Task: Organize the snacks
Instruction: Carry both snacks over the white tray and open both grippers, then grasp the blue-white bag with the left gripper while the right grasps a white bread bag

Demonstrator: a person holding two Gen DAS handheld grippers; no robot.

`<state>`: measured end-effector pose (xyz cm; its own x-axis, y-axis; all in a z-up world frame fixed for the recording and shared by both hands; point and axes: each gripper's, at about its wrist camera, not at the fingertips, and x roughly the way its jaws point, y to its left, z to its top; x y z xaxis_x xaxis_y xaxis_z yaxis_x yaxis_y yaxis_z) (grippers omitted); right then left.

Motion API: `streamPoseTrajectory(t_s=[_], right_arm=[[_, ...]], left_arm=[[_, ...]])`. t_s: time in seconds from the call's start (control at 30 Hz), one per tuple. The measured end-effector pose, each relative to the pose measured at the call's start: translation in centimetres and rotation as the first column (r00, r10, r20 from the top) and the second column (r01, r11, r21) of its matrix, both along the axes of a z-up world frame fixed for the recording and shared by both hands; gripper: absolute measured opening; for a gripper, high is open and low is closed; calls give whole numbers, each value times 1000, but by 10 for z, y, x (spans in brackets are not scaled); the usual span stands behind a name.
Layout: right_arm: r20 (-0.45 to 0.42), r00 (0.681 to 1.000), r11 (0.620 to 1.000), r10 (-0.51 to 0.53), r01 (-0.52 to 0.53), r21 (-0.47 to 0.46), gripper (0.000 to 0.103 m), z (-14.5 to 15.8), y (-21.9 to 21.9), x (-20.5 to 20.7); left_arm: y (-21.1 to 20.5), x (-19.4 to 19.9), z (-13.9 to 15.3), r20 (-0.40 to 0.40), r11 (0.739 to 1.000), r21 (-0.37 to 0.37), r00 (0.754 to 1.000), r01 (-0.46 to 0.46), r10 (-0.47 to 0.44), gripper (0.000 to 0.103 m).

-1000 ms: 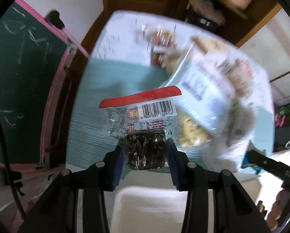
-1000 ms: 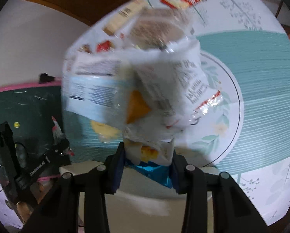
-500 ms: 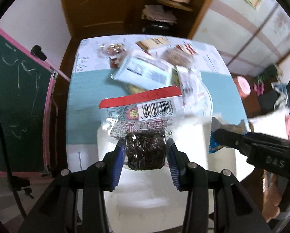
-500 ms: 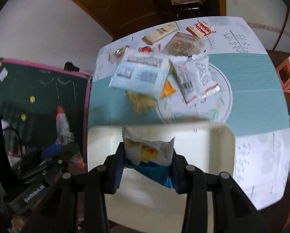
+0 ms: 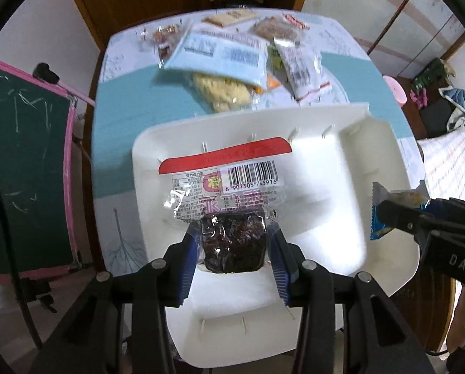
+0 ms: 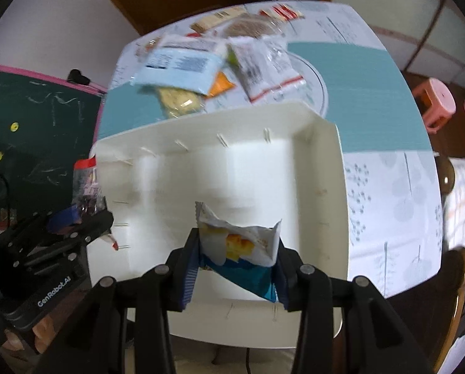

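Observation:
My left gripper (image 5: 234,244) is shut on a clear snack packet with a red top strip, a barcode and dark dried fruit (image 5: 230,202). It holds the packet above the left part of a white divided tray (image 5: 385,168). My right gripper (image 6: 237,260) is shut on a white and blue chip bag (image 6: 240,249) above the same tray (image 6: 329,187). Each gripper shows at the edge of the other's view: the right one (image 5: 397,215) and the left one (image 6: 92,215).
Behind the tray lie several loose snacks: a pale blue packet (image 5: 220,51), a white packet (image 5: 301,68), yellow crackers (image 5: 223,93), and small bars at the table's far edge (image 5: 229,17). A green chalkboard with pink frame (image 5: 23,162) stands left. A pink stool (image 6: 435,99) stands right.
Both grippers have pulled back from the snack pile toward me, each with its packet. They now hang over the white tray, which fills the near view.

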<state>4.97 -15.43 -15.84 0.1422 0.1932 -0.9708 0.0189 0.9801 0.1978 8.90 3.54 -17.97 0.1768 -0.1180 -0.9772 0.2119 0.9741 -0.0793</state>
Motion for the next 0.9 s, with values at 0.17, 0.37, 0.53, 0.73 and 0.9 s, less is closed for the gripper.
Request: streamPoseTrajectory(t_s=[0.17,0.37,0.53,0.73,0.9], right_arm=[[-55,998,999,-36,37,2,55,-17,1,-5],[-93,994,998,-60,58,-30,56,-32,8,-10],[-98,994,998,-53,51,-24,56,-34,14,-18],[-35,999,1000,-8,7,-14,56,-16,22,-20],[44,999,1000,-16,15,20,56,0,20,-20]], left_arm=[[1,-3,-12,-53,999,-40,998,13,-16,80],[7,-5,-13,-28,999,-35,1000,-1,0,86],[11,-6,-12,-27,999,-46,1000,-16,15,86],[10,-7,1,34,999,-43,999,-9,11,86],[12,-5,19,112,999,-40,993,-22,27,86]])
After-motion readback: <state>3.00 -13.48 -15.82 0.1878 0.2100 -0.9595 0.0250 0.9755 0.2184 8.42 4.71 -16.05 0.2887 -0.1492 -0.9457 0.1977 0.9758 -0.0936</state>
